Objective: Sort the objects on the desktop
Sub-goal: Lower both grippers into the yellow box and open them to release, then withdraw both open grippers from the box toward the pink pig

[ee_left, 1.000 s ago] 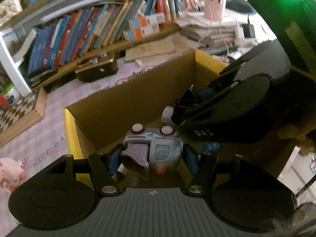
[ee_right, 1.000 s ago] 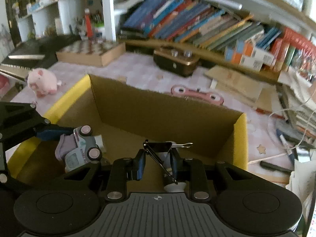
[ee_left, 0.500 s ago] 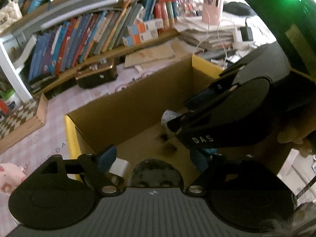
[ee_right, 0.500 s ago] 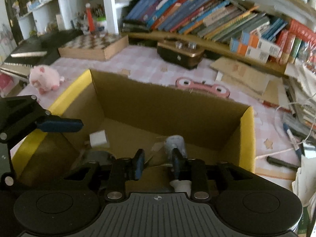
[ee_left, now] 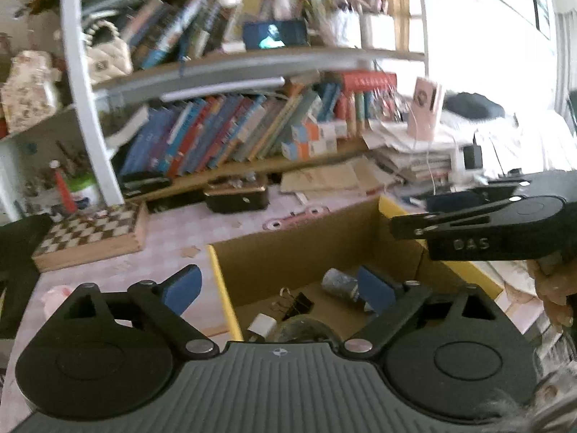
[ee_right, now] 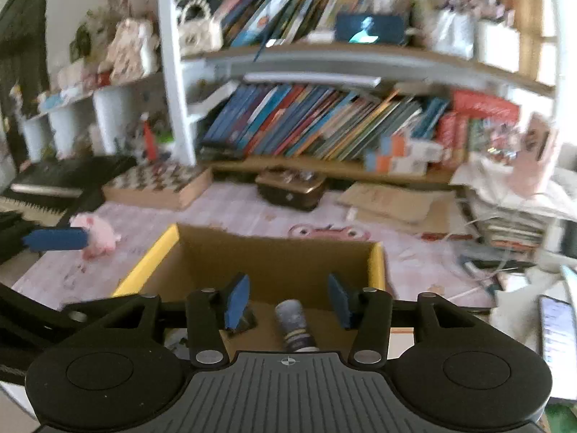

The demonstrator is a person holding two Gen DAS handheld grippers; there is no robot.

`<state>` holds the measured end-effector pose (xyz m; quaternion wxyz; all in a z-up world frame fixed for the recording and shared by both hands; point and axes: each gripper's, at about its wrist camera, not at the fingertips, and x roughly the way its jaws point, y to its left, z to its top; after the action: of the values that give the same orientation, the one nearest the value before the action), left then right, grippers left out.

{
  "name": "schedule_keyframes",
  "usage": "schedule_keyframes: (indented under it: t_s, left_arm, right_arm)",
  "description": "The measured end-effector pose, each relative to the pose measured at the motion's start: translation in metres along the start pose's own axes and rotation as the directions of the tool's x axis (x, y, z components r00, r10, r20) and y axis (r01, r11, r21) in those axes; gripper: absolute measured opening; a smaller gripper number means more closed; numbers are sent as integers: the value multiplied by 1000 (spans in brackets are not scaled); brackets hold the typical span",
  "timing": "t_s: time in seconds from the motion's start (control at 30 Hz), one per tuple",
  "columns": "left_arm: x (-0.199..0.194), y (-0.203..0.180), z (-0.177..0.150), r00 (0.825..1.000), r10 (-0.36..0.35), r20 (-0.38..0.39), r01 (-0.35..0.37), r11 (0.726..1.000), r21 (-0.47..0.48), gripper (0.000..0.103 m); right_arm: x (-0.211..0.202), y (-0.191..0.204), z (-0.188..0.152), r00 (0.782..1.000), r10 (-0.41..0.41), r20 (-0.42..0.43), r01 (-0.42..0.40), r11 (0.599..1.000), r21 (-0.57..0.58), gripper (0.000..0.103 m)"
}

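Cardboard box [ee_left: 299,252] on tabletop, binder clip [ee_left: 297,303] and small bottle [ee_right: 294,321] lying inside, dropped for sorting. Left gripper [ee_left: 277,288] and right gripper [ee_right: 286,297] empty above, jaws opening.

An open cardboard box [ee_left: 317,252] with yellow-edged flaps stands on the pink desk; on its floor lie a black binder clip [ee_left: 297,302] with its wire handles toward the back wall, a small white block [ee_left: 262,324] just beside it, and a grey cylinder [ee_left: 338,283] on its side; a rounded grey thing [ee_left: 303,328] sits nearest the camera, too blurred to identify.
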<state>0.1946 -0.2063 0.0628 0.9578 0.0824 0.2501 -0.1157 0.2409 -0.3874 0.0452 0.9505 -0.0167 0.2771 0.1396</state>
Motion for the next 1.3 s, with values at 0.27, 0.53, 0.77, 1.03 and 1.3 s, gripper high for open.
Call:
schedule_keyframes:
  t_s: [0.27,0.53,0.77,1.03,1.3]
  left_arm:
    - [-41,14,-26,999,49,23,-46,995,-84,99]
    - [-64,32,-64,998,67,-7,-67,989,-135,99]
    - [-86,50,-95,998,45,-38,-50,989,-142,99]
    - [-114,79,-130,997,47,-64,-57,982,-177,100]
    - [-136,101,-159,994,10,-110,-30,984,-177,100]
  right_arm:
    - [-39,-3,-25,996,-77,47,73,994,75,53]
    - [-62,17,-61,994,-113,-2,113,987,113,56]
    - [-76,51,-86,989,-137,-50,143,979,147,56]
    - [-97,99,-113,980,-177,-87,191,964,188,57]
    - [-107,150,-144,966,-201,-160,231,951,204,70]
